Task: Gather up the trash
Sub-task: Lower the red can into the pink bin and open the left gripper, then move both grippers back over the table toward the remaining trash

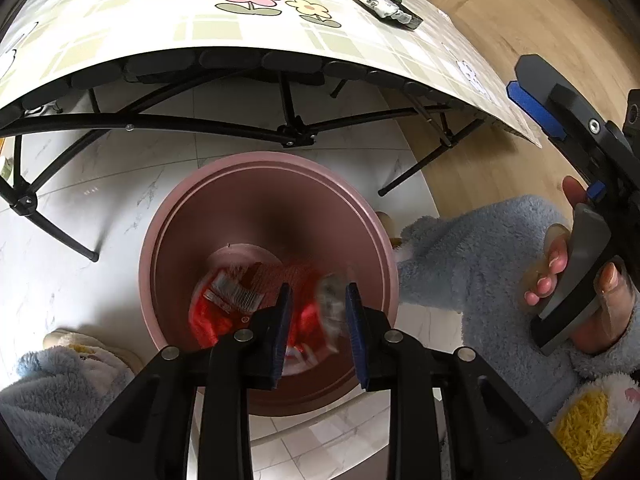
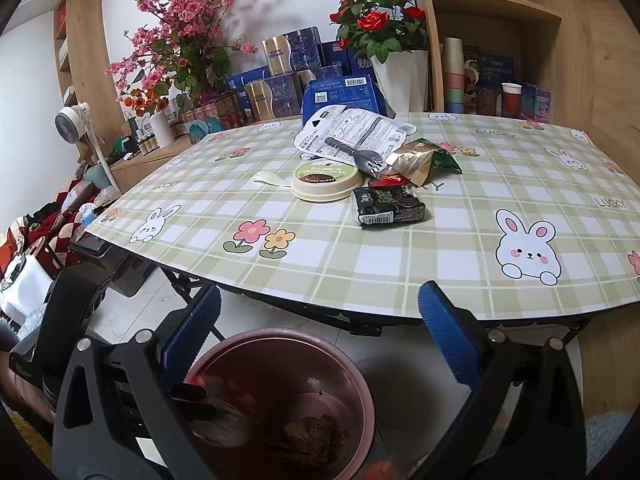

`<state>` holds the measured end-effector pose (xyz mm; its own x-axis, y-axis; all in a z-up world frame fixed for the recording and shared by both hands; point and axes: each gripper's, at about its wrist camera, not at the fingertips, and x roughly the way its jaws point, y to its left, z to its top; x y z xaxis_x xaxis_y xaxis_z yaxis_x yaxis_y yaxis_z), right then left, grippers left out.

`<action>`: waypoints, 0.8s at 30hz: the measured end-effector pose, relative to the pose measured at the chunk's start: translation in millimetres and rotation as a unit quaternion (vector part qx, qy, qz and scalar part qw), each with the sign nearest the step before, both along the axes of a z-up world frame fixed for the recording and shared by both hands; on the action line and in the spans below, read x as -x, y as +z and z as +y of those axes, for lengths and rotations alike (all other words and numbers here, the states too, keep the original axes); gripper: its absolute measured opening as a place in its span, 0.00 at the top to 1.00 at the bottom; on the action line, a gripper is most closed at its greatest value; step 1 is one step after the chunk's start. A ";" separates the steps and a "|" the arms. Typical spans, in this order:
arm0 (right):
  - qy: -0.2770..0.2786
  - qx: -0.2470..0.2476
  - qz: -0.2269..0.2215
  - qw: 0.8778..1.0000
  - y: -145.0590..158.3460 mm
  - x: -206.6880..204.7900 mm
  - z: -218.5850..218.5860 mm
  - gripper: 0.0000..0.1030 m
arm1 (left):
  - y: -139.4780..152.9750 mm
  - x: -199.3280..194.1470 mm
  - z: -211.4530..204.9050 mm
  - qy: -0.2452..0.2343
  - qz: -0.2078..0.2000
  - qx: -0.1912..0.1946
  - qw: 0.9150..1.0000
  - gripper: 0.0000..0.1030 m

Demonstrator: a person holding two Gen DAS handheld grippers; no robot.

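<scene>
Pink round plastic bin [image 1: 268,288] under table edge holding red crinkly wrapper [image 1: 212,316], left gripper [image 1: 320,332] part-open above it, apparently just dropped; right gripper [image 2: 320,340] wide open, empty.

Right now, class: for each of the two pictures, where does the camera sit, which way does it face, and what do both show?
Left wrist view: on the left tongs, facing steeply down into the pink bin; fleecy sleeves and the hand holding the right tongs show.
Right wrist view: on the right tongs, facing forward over the checked table with its wrappers; no hand clearly shows.
Shared: pink bin, table edge, black wrapper.
</scene>
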<state>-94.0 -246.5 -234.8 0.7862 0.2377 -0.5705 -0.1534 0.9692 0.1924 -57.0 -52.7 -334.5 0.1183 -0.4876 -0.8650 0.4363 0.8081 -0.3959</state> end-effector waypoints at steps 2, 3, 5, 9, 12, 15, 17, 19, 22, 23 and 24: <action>-0.003 -0.002 0.002 1.000 -0.4 0.4 -1.0 0.05 | 0.5 0.8 -1.6 -0.001 0.000 -0.001 1.000 0.62; -0.004 -0.003 0.002 1.000 -0.5 0.4 -1.5 0.05 | 0.4 1.1 -1.5 0.000 -0.002 -0.002 1.000 0.57; -0.007 -0.004 0.002 1.000 -0.8 0.1 -3.3 0.05 | 2.0 0.2 0.9 0.009 -0.009 -0.003 1.000 0.50; -0.013 -0.006 0.002 1.000 -1.2 -0.2 -5.5 0.05 | 13.9 -3.3 16.5 0.050 -0.036 0.007 0.998 0.34; -0.017 -0.006 0.004 1.000 -1.6 -1.2 -6.8 0.05 | 30.0 -4.9 30.4 0.091 -0.074 0.018 0.993 0.26; -0.023 -0.005 0.005 1.000 -1.9 -1.6 -8.6 0.05 | 46.8 -5.7 42.6 0.127 -0.117 0.022 0.985 0.17; -0.027 -0.005 0.007 1.000 -1.9 -2.7 -10.2 0.05 | 58.8 -5.5 48.1 0.148 -0.151 0.015 0.977 0.14; -0.031 -0.002 0.007 0.999 -0.8 -4.1 -11.3 0.05 | 70.3 -6.0 51.7 0.160 -0.181 0.005 0.970 0.12; -0.037 0.004 0.005 0.999 3.8 -6.9 -13.5 0.05 | 83.8 -9.8 57.3 0.172 -0.211 -0.001 0.962 0.11; -0.038 0.009 0.004 0.999 5.4 -8.4 -13.8 0.05 | 89.6 -11.5 59.0 0.176 -0.220 -0.001 0.959 0.11; -0.039 0.017 0.002 0.999 7.6 -10.0 -14.0 0.05 | 95.1 -13.8 60.5 0.181 -0.228 -0.001 0.957 0.11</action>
